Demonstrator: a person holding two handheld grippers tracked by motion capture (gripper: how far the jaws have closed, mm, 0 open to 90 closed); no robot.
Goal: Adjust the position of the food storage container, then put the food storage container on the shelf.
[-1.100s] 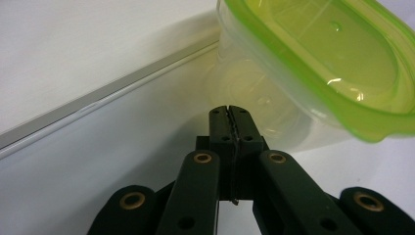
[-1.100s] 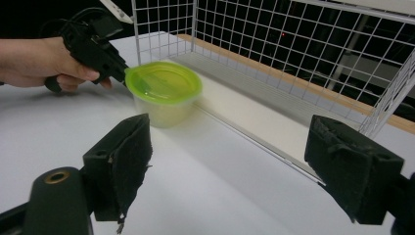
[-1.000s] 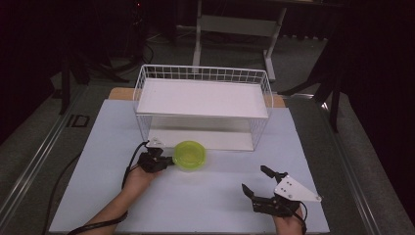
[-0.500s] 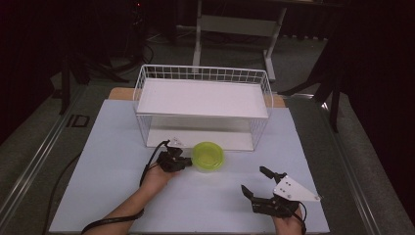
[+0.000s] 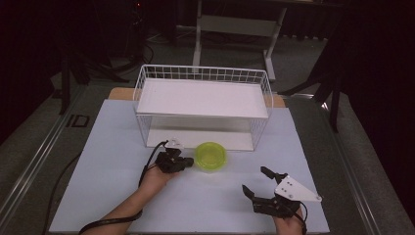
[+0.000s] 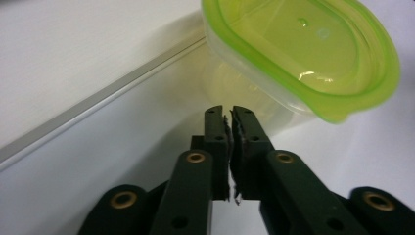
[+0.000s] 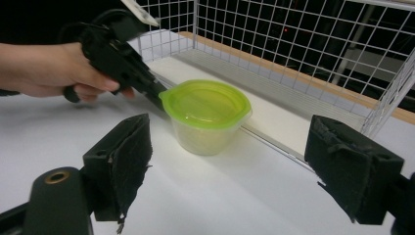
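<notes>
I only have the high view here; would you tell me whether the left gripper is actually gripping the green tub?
Observer: No. In the left gripper view the left gripper is shut on nothing, its jaws pressed together just short of the tub.
Operator: Thank you. Does the tub have its lid on?
Observer: Yes, the right gripper view shows a green lid seated on a clear body.
Operator: And the right gripper?
Observer: The right gripper is wide open, its jaws framing the tub from a distance, with the rack behind.
</notes>
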